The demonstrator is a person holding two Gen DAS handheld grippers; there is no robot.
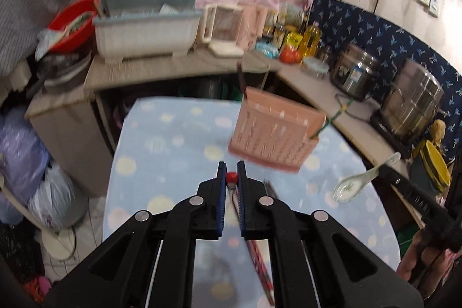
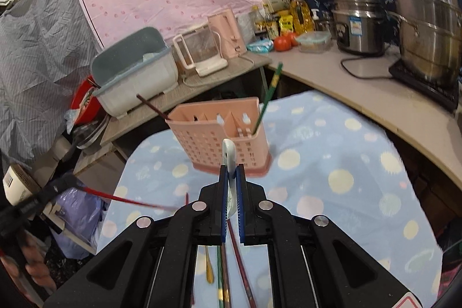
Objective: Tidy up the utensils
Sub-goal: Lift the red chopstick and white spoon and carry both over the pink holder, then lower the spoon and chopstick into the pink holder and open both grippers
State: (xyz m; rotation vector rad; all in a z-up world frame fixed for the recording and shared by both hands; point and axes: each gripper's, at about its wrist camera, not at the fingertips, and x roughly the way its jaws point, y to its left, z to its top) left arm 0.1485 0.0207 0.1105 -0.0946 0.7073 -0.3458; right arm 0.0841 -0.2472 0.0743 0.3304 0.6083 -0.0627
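The left gripper (image 1: 231, 178) pinches a red chopstick (image 1: 231, 177) near its capped end, the shaft trailing down between the fingers and under the gripper. The right gripper (image 2: 231, 178) is closed on a white spoon (image 2: 228, 156) by its handle, the handle end poking up past the fingertips; from the left view the bowl hangs free above the table (image 1: 161, 152). Just beyond both grippers stands the pink holder (image 2: 219, 132) on the blue dotted cloth, a green chopstick (image 2: 270, 94) leaning out of its right compartment and a dark chopstick (image 2: 151, 107) out of its left. More chopsticks (image 2: 223, 273) and a gold utensil (image 2: 208, 267) lie on the cloth beneath the right gripper.
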